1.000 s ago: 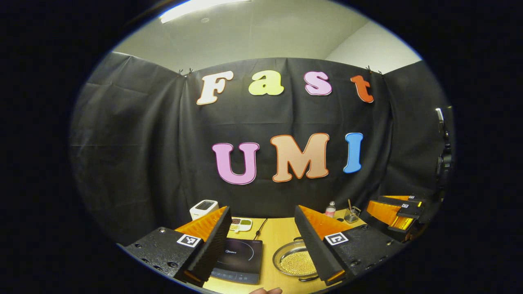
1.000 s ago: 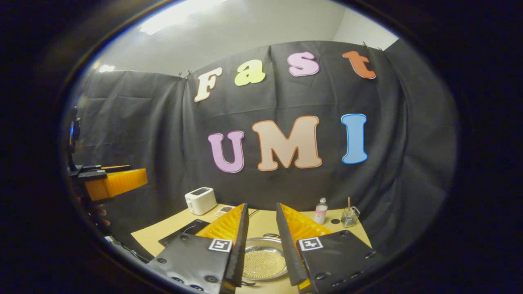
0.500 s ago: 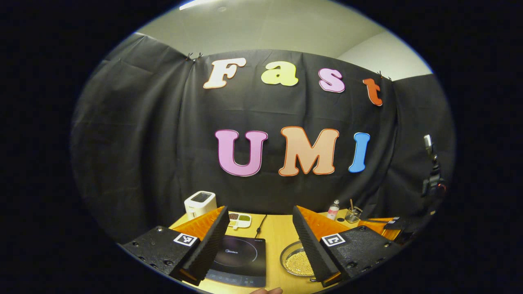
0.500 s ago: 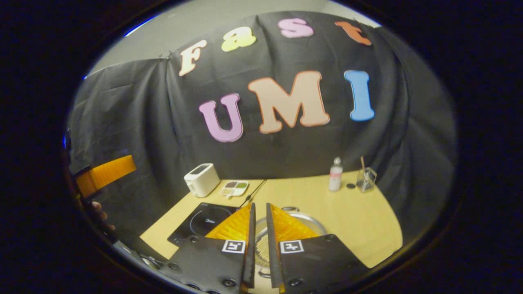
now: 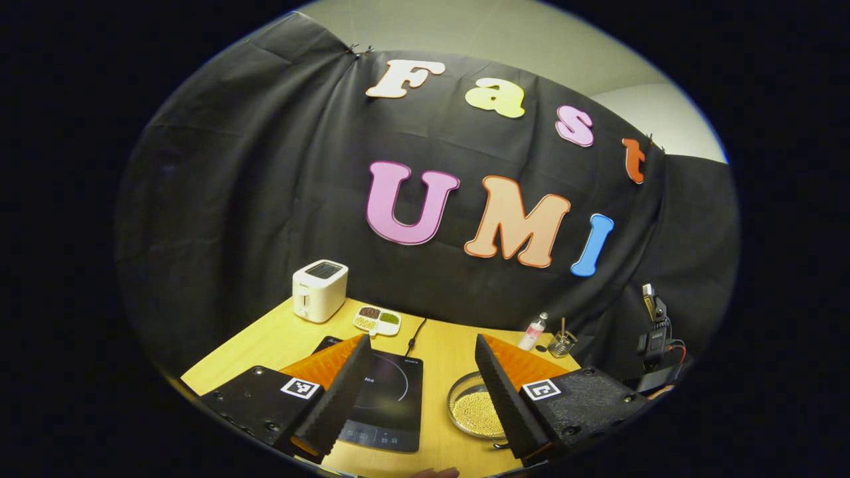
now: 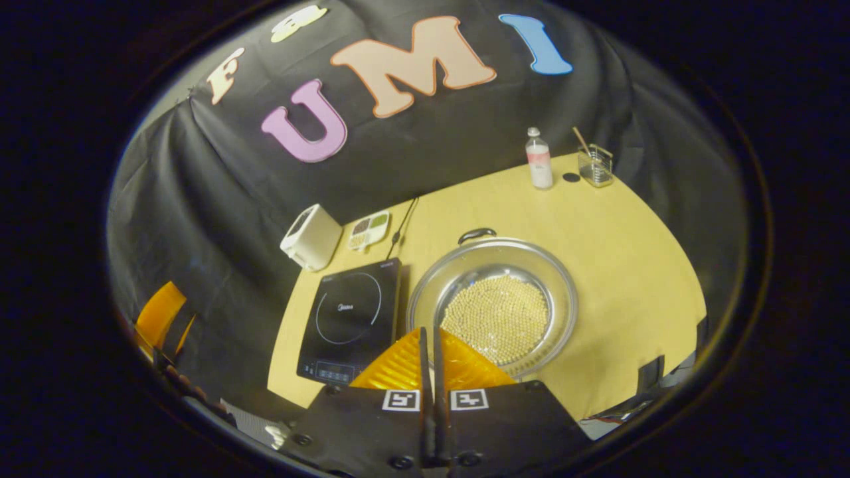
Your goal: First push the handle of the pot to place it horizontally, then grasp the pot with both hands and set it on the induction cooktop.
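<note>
Wooden table [image 6: 617,265] up against a black cloth wall, and everything's laid out on it. The pot [image 6: 495,307], a shallow metal one with pale beads inside, sits right next to the cooktop [image 6: 348,318], on its right in the right gripper view, not on it yet. One pot handle [image 6: 476,234] pokes out on the far side. The right gripper [image 6: 431,345] is above the pot's near rim, fingers pretty much pressed together with nothing between them. The left gripper [image 5: 418,385] hangs over the near edge of the table, fingers wide apart, cooktop [image 5: 385,405] and pot [image 5: 473,413] below them. Toaster [image 6: 311,237], little sectioned dish [image 6: 368,230], bottle [image 6: 538,159] and a glass [image 6: 595,166] sit along the back.
</note>
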{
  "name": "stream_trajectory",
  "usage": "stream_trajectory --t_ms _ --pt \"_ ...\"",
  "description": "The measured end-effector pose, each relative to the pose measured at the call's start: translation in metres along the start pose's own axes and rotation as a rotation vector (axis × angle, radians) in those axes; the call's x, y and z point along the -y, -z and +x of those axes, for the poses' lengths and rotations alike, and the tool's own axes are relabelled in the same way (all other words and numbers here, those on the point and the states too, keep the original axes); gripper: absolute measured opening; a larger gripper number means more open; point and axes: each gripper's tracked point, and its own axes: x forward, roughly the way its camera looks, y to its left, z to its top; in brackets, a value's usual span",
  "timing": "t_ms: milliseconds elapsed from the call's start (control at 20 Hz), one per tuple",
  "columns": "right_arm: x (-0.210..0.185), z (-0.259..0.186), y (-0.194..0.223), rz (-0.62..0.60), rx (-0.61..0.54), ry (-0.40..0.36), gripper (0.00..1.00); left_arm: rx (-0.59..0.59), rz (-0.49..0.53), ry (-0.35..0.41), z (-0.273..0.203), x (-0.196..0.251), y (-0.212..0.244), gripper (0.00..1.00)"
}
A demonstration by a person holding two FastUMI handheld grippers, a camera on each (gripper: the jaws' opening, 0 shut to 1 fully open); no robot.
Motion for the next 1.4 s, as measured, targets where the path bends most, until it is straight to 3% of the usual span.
stream_trajectory --t_ms 100,200,400,450,500,750,950,1050,1150,1400 --pt "0.0 0.004 0.006 -0.021 -0.044 0.01 0.05 -0.013 -0.009 -0.013 0.002 -0.006 0.008 0.95" --pt "-0.007 0.013 0.022 -0.054 -0.106 -0.015 0.0 -0.019 -0.002 -0.034 0.002 -0.013 0.015 0.95" --pt "-0.015 0.021 0.053 -0.132 -0.205 -0.048 0.03 -0.02 0.032 -0.085 0.004 -0.026 0.018 0.95" --pt "-0.012 0.024 0.061 -0.143 -0.238 -0.046 0.03 -0.022 0.026 -0.083 0.006 -0.021 0.019 0.91" --pt "-0.008 0.026 0.067 -0.148 -0.26 -0.038 0.03 -0.025 0.025 -0.082 0.006 -0.018 0.02 0.96" --pt "-0.001 0.03 0.083 -0.161 -0.333 -0.038 0.0 -0.01 0.128 -0.134 0.005 -0.046 0.02 0.95" --pt "-0.001 0.034 0.095 -0.201 -0.364 -0.051 0.03 -0.023 0.044 -0.13 0.007 -0.049 0.025 0.95" --pt "0.001 0.036 0.104 -0.231 -0.392 -0.045 0.0 -0.032 0.067 -0.147 0.008 -0.054 0.028 0.95" --pt "-0.005 0.041 0.112 -0.261 -0.414 -0.061 0.03 -0.034 0.07 -0.152 0.009 -0.054 0.026 0.95" --pt "0.012 0.053 0.139 -0.296 -0.515 0.005 0.03 -0.03 0.07 -0.17 0.005 -0.056 0.027 0.95"
